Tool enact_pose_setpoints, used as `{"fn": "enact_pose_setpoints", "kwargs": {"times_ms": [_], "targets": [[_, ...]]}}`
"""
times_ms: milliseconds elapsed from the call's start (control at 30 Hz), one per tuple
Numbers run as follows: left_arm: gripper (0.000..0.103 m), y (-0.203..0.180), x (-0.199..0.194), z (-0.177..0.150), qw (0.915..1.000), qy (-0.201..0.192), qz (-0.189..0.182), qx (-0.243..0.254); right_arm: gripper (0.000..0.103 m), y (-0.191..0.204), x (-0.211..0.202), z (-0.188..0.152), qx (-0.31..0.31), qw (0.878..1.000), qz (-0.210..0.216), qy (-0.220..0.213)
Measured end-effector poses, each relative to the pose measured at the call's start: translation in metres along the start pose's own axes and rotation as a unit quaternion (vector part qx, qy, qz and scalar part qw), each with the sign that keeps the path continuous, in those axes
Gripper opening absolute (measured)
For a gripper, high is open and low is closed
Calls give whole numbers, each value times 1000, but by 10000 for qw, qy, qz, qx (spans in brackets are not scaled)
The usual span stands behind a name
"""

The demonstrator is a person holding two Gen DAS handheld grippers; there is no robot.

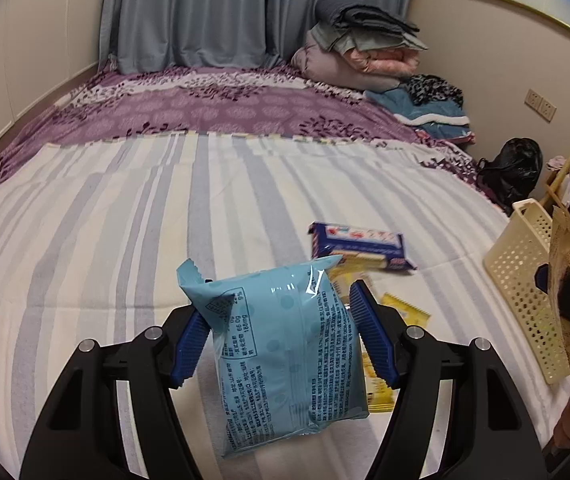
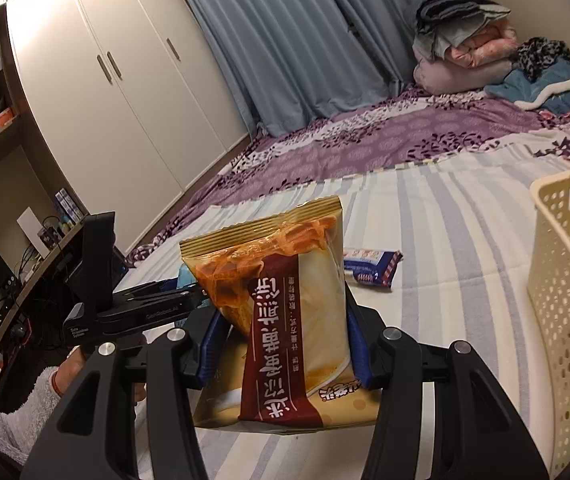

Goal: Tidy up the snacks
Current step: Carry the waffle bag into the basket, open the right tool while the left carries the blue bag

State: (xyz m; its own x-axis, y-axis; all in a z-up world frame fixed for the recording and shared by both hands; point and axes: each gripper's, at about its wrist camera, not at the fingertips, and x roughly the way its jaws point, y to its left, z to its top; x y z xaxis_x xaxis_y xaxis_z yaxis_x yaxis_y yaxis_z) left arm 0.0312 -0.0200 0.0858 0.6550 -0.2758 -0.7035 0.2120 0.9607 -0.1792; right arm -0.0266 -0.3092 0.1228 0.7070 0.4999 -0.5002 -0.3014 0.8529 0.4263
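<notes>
Left hand-held gripper (image 1: 281,334) pinching a light-blue snack pack (image 1: 285,356) above the striped bed (image 1: 125,220). Right hand-held gripper (image 2: 285,344) pinching a tan-and-maroon snack bag (image 2: 285,312) beside the cream perforated basket (image 2: 565,280). Blue wafer pack (image 1: 359,246) lies on the bed, apart from both.

Dim warm indoor light, soft shadows, glare on wrappers — strong fisheye bending, dark vignetted corners

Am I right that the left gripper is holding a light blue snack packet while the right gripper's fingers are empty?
Not quite. The left gripper does hold the light blue snack packet, but the right gripper is shut on a brown-and-gold snack bag, as the right wrist view shows.
</notes>
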Motion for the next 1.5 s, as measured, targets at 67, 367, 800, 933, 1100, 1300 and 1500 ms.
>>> {"fn": "enact_pose_setpoints", "kwargs": {"times_ms": [67, 367, 800, 933, 1100, 1300, 1500], "targets": [[69, -7, -10, 3, 9999, -94, -54, 90, 51, 0, -10, 3, 4, 9999, -41, -120], [69, -36, -36, 12, 9985, -329, -277, 328, 51, -22, -58, 13, 217, 9961, -471, -714], [69, -82, -56, 24, 9950, -483, -479, 732, 51, -83, -147, 8, 640, 9683, -1944, -1429], [69, -101, -56, 26, 9931, -487, -612, 870, 51, -94, -164, 3, 630, 9549, -2492, -1483], [69, -125, -58, 28, 9903, -493, -743, 1068, 57, -112, -174, -5, 843, 9436, -2863, -1435], [69, -151, -58, 30, 9865, -501, -884, 1288, 87, -136, -193, -19, 1226, 9312, -2991, -1685], [69, -175, -58, 32, 9823, -515, -1011, 1491, 87, -142, -200, -24, 1257, 9288, -3000, -1773]]}}
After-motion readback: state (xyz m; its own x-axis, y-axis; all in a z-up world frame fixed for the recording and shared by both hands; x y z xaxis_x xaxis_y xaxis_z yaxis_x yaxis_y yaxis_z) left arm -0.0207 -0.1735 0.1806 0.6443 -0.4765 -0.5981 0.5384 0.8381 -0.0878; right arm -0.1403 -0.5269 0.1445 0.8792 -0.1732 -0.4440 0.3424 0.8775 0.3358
